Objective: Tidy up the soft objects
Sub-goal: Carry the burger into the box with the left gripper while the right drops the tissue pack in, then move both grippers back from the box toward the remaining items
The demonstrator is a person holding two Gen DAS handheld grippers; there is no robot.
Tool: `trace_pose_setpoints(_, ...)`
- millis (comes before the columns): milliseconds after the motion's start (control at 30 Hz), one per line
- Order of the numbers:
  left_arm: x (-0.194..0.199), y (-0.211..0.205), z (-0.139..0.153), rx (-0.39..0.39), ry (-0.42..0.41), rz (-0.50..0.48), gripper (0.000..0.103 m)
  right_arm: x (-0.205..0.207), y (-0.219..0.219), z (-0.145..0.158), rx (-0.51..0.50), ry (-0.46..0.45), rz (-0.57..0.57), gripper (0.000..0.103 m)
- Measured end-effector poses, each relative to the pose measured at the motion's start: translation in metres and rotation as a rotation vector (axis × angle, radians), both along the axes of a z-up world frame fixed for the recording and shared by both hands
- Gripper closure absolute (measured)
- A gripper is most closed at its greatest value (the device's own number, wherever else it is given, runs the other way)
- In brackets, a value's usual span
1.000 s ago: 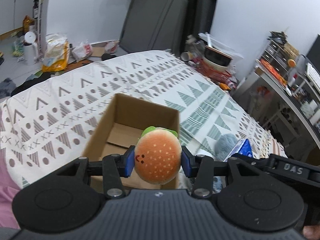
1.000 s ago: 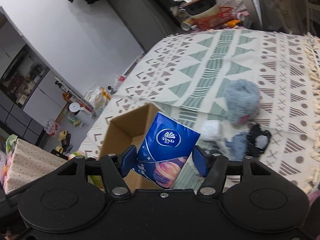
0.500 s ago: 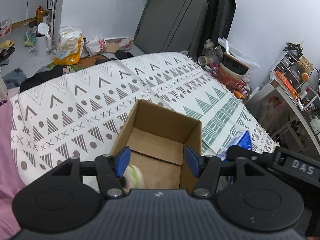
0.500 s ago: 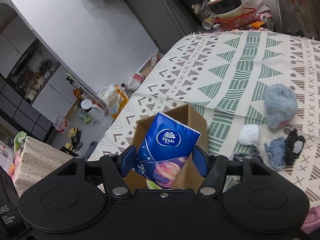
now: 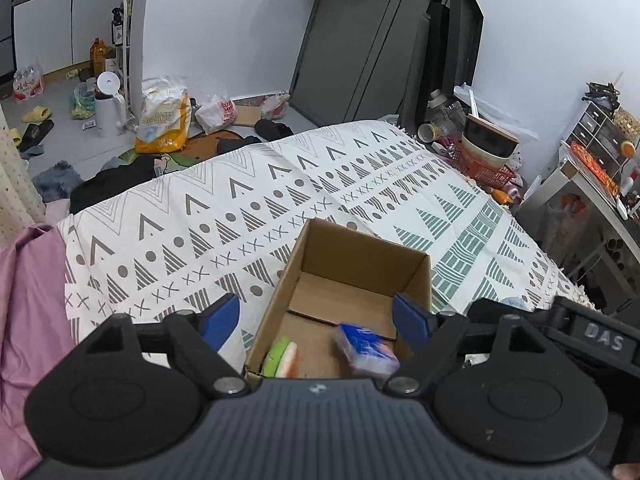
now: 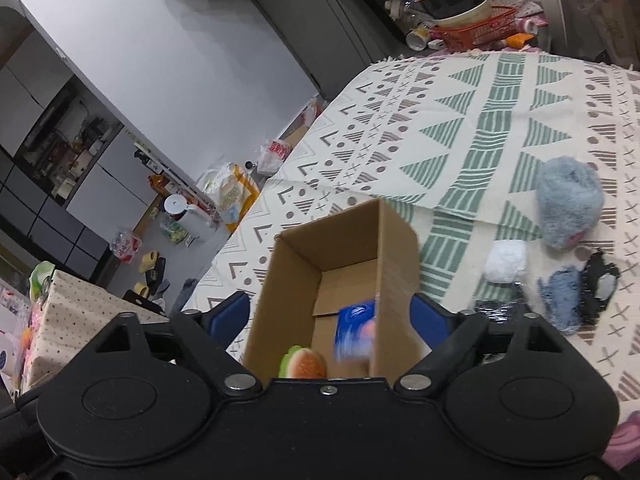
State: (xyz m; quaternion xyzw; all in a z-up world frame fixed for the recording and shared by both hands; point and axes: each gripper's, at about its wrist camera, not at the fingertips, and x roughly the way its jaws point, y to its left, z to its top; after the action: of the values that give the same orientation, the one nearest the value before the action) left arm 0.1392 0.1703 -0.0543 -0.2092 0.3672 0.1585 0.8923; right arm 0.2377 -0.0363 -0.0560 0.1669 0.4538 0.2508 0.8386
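Bed point(image 5: 248, 200) with the patterned cover carries everything. Cardboard box point(image 5: 362, 256) sits open-topped near the middle of the cover, toward the near edge, flaps out of the way.

Both grippers hover over the box mouth. Left gripper point(image 5: 316, 318): jaws wide, nothing held. Right gripper point(image 6: 330, 314): jaws wide, nothing held.

Inside the box: burger plush point(image 6: 304, 364) on the floor at the near-left corner, lying on its side. Blue tissue pack point(image 5: 366, 348) is motion-blurred by the right wall, likely mid-drop or just landing.

Left to sort, on the cover right of the box: grey fluffy toy point(image 6: 568, 208), white soft piece point(image 6: 505, 260), blue-grey cloth item point(image 6: 560, 300), black item point(image 6: 600, 284) touching it. Exact kinds unclear.

Step in hand, as I read it: release done, clear out. Lift straight up before swinging sideways so the fingers miss the box rim; the box is light and looks easy to tip or drag.

Room: the cover left of and behind the box is free. The right side is crowded, with items close together, so approach from above.
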Motion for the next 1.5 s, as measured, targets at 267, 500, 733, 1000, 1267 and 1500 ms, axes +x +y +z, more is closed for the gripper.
trace_pose_setpoints(267,0.004,-0.018,-0.003,-0.051,0.001,-0.004,0.021,-0.004,-0.044,0.007,-0.069,-0.049,-0.041,0.0)
trace_pose_setpoints(500,0.012,-0.045,0.002,-0.049,0.0,-0.074,0.021,-0.002,-0.081,0.01,-0.112,-0.067,-0.062,0.0)
trace_pose_setpoints(733,0.018,-0.072,0.003,-0.013,0.019,-0.108,0.021,0.001,-0.113,0.013,-0.124,-0.078,-0.084,0.0)
trace_pose_setpoints(1000,0.025,-0.101,0.0,-0.003,0.038,-0.143,0.021,0.007,-0.148,0.01,-0.126,-0.073,-0.12,0.0)
trace_pose_setpoints(1267,0.035,-0.131,-0.006,0.001,0.053,-0.196,0.021,0.015,-0.176,-0.009,-0.122,-0.045,-0.138,0.0)
trace_pose_setpoints(1500,0.046,-0.15,-0.019,-0.001,0.058,-0.214,0.022,0.022,-0.202,-0.047,-0.047,0.03,-0.217,0.015)
